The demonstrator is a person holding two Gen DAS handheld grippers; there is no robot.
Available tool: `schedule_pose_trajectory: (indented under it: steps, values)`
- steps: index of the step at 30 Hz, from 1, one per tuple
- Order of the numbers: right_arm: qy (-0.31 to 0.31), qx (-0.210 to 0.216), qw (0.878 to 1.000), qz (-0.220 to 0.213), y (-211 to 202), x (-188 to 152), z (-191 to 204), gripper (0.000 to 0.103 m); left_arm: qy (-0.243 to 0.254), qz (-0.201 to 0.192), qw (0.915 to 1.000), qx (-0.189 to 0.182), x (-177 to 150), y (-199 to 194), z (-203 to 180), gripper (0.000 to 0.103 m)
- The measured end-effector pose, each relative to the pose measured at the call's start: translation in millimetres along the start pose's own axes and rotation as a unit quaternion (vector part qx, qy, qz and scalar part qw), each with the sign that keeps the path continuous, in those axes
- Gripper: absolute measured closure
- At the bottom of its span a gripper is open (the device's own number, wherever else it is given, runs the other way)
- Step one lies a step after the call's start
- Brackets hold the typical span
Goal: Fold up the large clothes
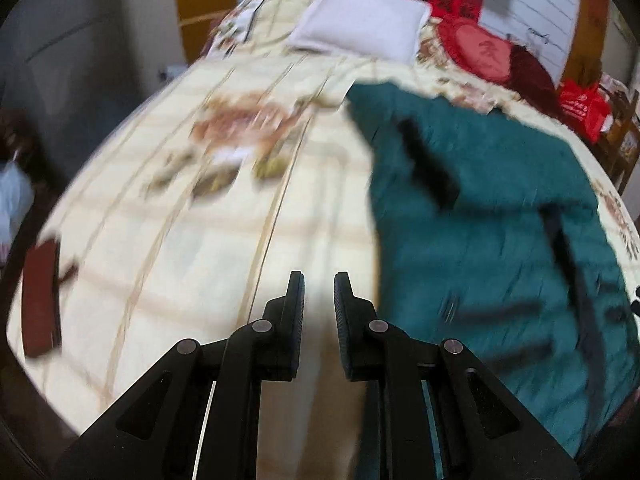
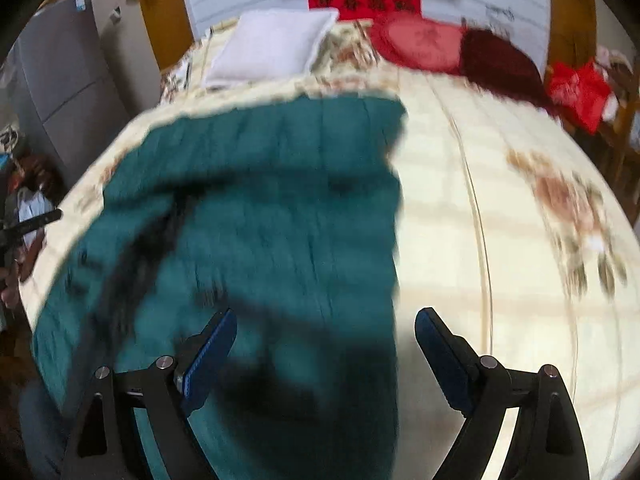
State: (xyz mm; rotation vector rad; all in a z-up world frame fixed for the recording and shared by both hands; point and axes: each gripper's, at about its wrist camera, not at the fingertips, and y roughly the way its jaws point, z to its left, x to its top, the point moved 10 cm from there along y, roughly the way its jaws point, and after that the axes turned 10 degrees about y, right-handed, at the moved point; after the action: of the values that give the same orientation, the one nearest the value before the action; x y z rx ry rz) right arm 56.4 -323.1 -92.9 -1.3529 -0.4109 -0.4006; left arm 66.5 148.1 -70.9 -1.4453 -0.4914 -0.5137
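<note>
Your right tool (image 2: 326,354) hung spread wide over the teal garment (image 2: 256,208), running toward 12 o'clock; your left tool (image 1: 319,312), narrowly parted, had it at 2 o'clock.

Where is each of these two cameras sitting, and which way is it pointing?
Left wrist: on the left gripper, facing along the bed toward the white pillow; its narrowly parted black fingers show.
Right wrist: on the right gripper, over the green garment, facing the headboard end; its wide-open, blue-padded fingers show.
Shared: garment, bed, pillow, red cushion.
</note>
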Motion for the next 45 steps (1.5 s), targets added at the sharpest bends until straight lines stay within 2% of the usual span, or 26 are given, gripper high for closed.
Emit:
schedule_pose_trajectory:
  steps: [2, 6, 7, 9, 12, 14, 19, 22, 24, 28, 31, 35, 40, 43, 45]
  values:
    - [0.009, -0.013, 1.0, -0.004, -3.4, -20.9, -11.9, 0.014, -0.004, 0.008, 0.9999, -0.011, -32.0, 0.0, -2.4, 0.089]
    - [0.065, 0.025, 0.998, 0.004, -6.1, -51.7, -18.9, 0.014, 0.001, 0.024, 0.9995, -0.02, -70.4, 4.6, -13.6, 0.087]
    - [0.074, 0.028, 0.997, 0.008, -5.6, -56.8, -19.1, 0.014, 0.005, 0.01, 0.9998, -0.014, -71.4, 0.1, -14.4, 0.081]
    - [0.079, 0.031, 0.996, -0.01, -11.1, -65.4, -18.0, 0.013, 0.001, 0.003, 0.9996, -0.027, -73.3, -3.0, -16.4, 0.056]
    - [0.086, 0.044, 0.995, -0.016, -18.2, -73.6, -15.3, 0.013, -0.007, -0.006, 0.9998, -0.017, -75.4, -4.3, -11.3, 0.041]
    - [0.092, 0.065, 0.994, -0.017, -22.5, -77.1, -12.9, 0.012, -0.009, -0.01, 0.9999, -0.008, -77.5, -5.3, -9.2, 0.037]
    - [0.098, 0.133, 0.986, -0.017, -35.6, -91.2, -6.0, 0.012, -0.041, -0.019, 0.9989, -0.014, -80.6, -5.7, 0.7, 0.036]
    - [0.115, 0.192, 0.974, -0.015, -44.7, -99.6, -1.9, 0.012, -0.05, -0.027, 0.9983, -0.013, -88.2, -13.8, -1.4, 0.036]
    - [0.126, 0.227, 0.966, -0.012, -50.1, -104.3, 0.1, 0.012, -0.055, -0.034, 0.9975, -0.03, -94.1, -20.5, -4.6, 0.036]
    - [0.133, 0.251, 0.959, -0.007, -47.7, -101.3, 7.6, 0.013, -0.074, -0.038, 0.9929, -0.085, -106.6, -35.6, -13.1, 0.036]
    - [0.126, 0.249, 0.96, -0.008, -44.3, -97.9, 16.0, 0.013, -0.079, -0.048, 0.9883, -0.121, -110.3, -50.2, -20.8, 0.036]
    - [0.115, 0.233, 0.966, -0.013, -39.0, -93.6, 21.1, 0.012, -0.07, -0.059, 0.9858, -0.141, -107.5, -57.2, -29.4, 0.036]
    - [0.114, 0.222, 0.968, -0.016, -35.7, -91.3, 21.6, 0.012, -0.075, -0.043, 0.9676, -0.237, -111.6, -54.3, -65.6, 0.036]
    - [0.11, 0.219, 0.969, -0.017, -35.0, -91.5, 21.5, 0.011, -0.041, -0.043, 0.9628, -0.264, -110.8, -58.8, -87.8, 0.02]
    - [0.109, 0.22, 0.969, -0.018, -34.6, -91.4, 21.3, 0.011, -0.042, -0.041, 0.9559, -0.288, -107.7, -60.4, -94.7, 0.013]
